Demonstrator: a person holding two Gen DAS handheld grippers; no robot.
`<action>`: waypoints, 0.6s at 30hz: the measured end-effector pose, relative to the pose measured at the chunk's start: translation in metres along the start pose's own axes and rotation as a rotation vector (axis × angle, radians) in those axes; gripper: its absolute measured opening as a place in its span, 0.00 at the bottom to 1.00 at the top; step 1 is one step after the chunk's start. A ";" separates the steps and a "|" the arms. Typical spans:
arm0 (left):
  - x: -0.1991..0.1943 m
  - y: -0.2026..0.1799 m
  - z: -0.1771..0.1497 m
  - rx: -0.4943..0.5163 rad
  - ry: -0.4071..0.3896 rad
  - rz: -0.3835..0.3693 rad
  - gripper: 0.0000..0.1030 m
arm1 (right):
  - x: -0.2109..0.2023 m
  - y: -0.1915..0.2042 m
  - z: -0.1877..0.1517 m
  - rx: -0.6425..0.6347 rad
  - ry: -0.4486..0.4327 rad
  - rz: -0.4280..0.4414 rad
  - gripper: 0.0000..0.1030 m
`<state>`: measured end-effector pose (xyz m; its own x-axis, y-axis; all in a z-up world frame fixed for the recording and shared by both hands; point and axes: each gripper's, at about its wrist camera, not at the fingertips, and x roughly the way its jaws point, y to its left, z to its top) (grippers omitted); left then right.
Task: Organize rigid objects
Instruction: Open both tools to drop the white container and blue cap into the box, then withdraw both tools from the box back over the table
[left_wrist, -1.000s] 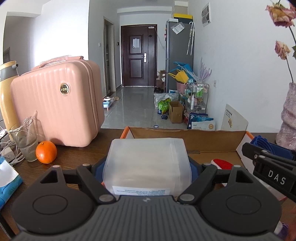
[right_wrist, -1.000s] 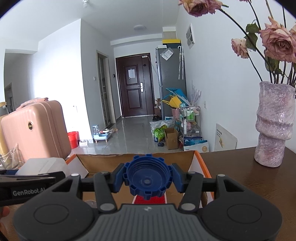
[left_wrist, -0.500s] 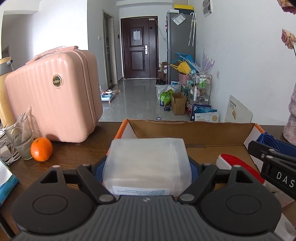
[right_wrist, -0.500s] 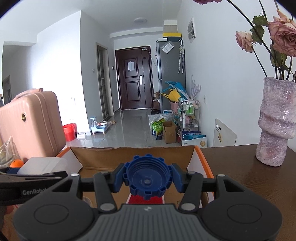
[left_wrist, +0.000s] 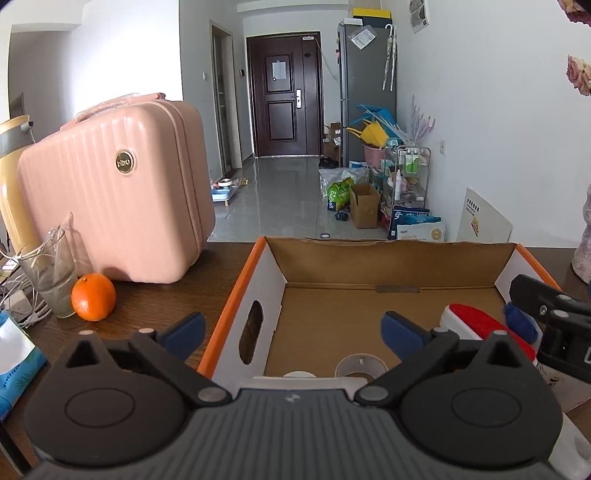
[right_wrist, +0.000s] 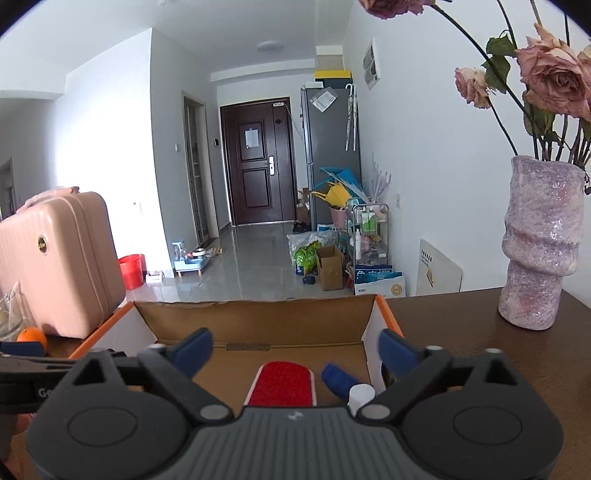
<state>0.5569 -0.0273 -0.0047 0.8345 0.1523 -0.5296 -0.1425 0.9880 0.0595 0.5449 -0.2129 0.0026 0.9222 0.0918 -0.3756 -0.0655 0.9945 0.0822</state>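
Observation:
An open cardboard box (left_wrist: 391, 258) with orange edges sits on the dark wooden table, also in the right wrist view (right_wrist: 258, 321). Inside lie a red and white brush (left_wrist: 476, 321), also in the right wrist view (right_wrist: 282, 384), a blue object (right_wrist: 338, 380), a small white cap (right_wrist: 361, 392) and a clear round lid (left_wrist: 360, 365). The top edge of a white box (left_wrist: 299, 376) shows just under my left gripper. My left gripper (left_wrist: 291, 326) is open and empty above the box's near left part. My right gripper (right_wrist: 295, 349) is open and empty above its right part.
A pink suitcase (left_wrist: 110, 195), a glass (left_wrist: 48, 273) and an orange (left_wrist: 93, 297) stand left of the box. A blue and white pack (left_wrist: 14, 365) lies at the near left. A purple vase (right_wrist: 539, 243) with dried roses stands on the right.
Both grippers opened. The left one let go of the translucent white box and the right one let go of the blue ribbed cap; both items dropped out of the fingers into the cardboard box.

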 end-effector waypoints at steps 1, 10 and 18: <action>0.001 0.000 0.000 -0.001 0.003 0.003 1.00 | 0.000 0.000 0.000 -0.002 0.000 -0.001 0.99; 0.000 0.002 -0.001 -0.012 0.011 0.005 1.00 | -0.001 -0.002 0.000 0.008 -0.001 -0.003 1.00; -0.004 0.004 0.000 -0.026 0.005 0.003 1.00 | -0.010 0.001 0.002 0.012 -0.024 -0.005 1.00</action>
<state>0.5528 -0.0239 -0.0018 0.8310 0.1553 -0.5341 -0.1590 0.9865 0.0394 0.5362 -0.2128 0.0081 0.9315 0.0853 -0.3537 -0.0563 0.9942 0.0915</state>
